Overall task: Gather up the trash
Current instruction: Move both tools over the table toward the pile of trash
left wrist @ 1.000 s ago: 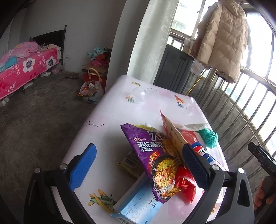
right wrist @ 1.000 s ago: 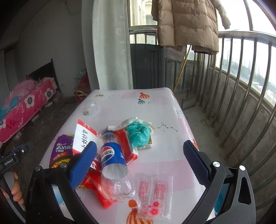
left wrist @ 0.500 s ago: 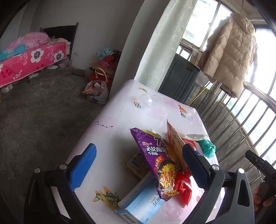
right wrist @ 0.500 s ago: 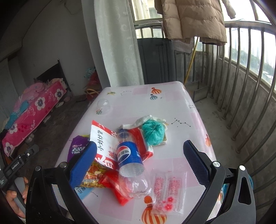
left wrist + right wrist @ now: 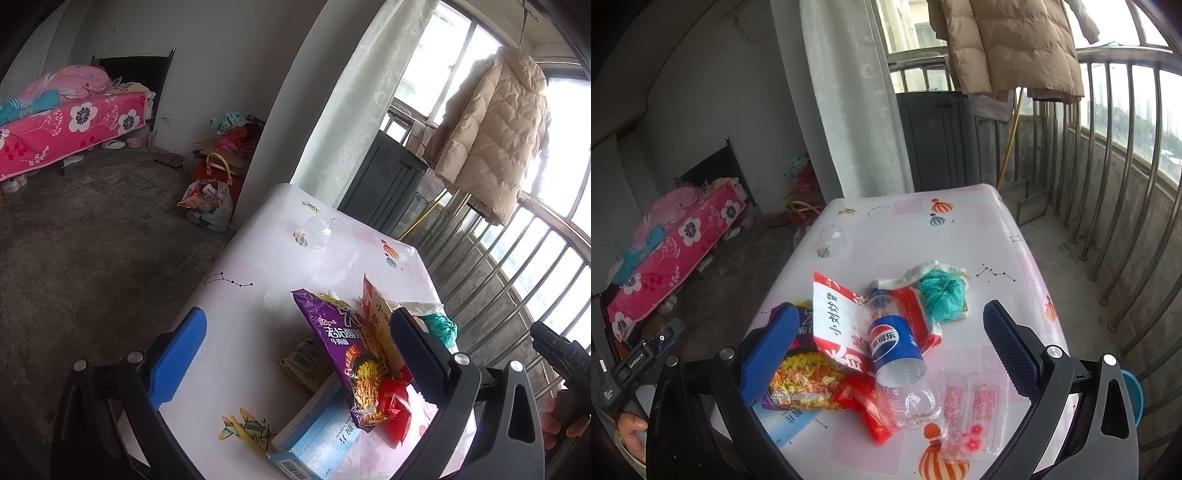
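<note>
Two hand-held grippers hover, each spread wide and gripping nothing. The black-framed left gripper with blue ribbed pads (image 5: 297, 354) fills its own view from 7 to 5 o'clock, fingers pointing toward 12. The matching black-framed right gripper with blue pads (image 5: 892, 352) sits likewise. A bare hand (image 5: 631, 434) clutches the left handle at 8 o'clock in the right view; fingertips (image 5: 561, 428) wrap the right handle at 4 o'clock in the left view.

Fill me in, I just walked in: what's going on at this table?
A person holds a gripper in each hand over a table littered with trash. Both the left gripper and right gripper have jaws open and empty. A Pepsi bottle, purple noodle packet and teal bag lie untouched.
</note>
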